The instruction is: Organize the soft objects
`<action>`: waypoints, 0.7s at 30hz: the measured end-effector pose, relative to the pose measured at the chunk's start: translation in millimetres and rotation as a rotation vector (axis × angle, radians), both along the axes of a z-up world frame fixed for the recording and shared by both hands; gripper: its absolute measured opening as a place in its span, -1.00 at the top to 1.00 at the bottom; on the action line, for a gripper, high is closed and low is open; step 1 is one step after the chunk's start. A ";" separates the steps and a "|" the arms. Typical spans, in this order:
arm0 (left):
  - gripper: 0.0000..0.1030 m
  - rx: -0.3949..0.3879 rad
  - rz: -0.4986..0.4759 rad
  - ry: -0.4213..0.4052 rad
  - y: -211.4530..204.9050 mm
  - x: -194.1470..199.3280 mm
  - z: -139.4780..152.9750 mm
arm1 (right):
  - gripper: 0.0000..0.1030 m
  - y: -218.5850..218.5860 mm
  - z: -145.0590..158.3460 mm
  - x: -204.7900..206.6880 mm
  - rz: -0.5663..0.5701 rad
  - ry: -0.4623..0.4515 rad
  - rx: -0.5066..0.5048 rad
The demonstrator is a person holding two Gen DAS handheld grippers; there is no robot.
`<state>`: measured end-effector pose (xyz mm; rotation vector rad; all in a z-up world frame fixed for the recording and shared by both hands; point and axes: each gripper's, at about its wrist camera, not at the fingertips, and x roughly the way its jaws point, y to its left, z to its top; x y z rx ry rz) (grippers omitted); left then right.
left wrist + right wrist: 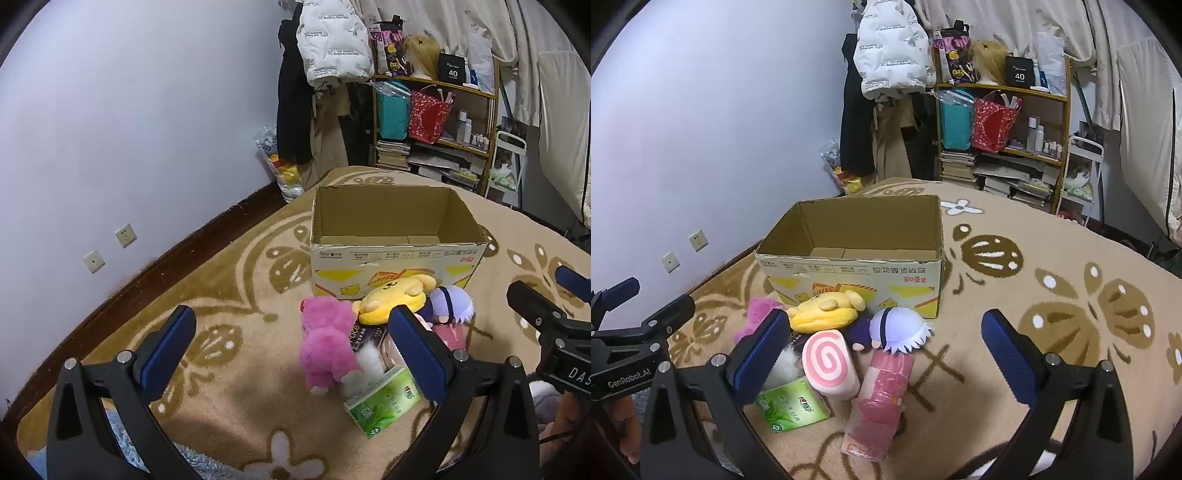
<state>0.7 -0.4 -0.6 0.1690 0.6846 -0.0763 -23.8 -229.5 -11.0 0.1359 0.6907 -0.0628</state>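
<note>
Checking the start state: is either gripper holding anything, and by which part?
Nothing is held. The left gripper and right gripper both stand open above the toys.

A plain pale lavender wall [140,110] carries 2 cream socket plates [125,235] low down, above a dark brown wooden skirting board [155,273]. A beige plush blanket with brown flower motifs [1052,295] covers the foreground. Past its far edge stands a wooden open shelf unit [1008,122] crammed with bags, bottles and stacked books. A white printed puffer jacket [890,51] hangs beside it, cream curtains [1089,44] behind.
</note>
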 end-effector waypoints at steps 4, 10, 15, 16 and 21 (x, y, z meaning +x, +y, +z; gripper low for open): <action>-1.00 -0.020 -0.023 -0.005 -2.2 -6.8 5.0 | -1.00 0.0 0.0 -0.2 -0.001 -0.006 0.005; -1.00 -0.018 -0.027 0.007 2.1 -1.1 10.1 | -1.00 -0.1 -0.6 0.7 -0.002 0.000 0.003; -1.00 -0.016 -0.019 0.002 -3.8 0.2 -1.9 | -1.00 -1.6 -0.8 0.1 -0.004 0.004 0.002; -1.00 -0.014 -0.018 0.003 -4.0 0.5 -2.2 | -1.00 -0.7 -1.5 1.2 -0.003 0.005 0.001; -1.00 -0.014 -0.017 0.005 -3.8 0.8 -4.8 | -1.00 0.2 -2.4 1.9 -0.006 0.010 -0.001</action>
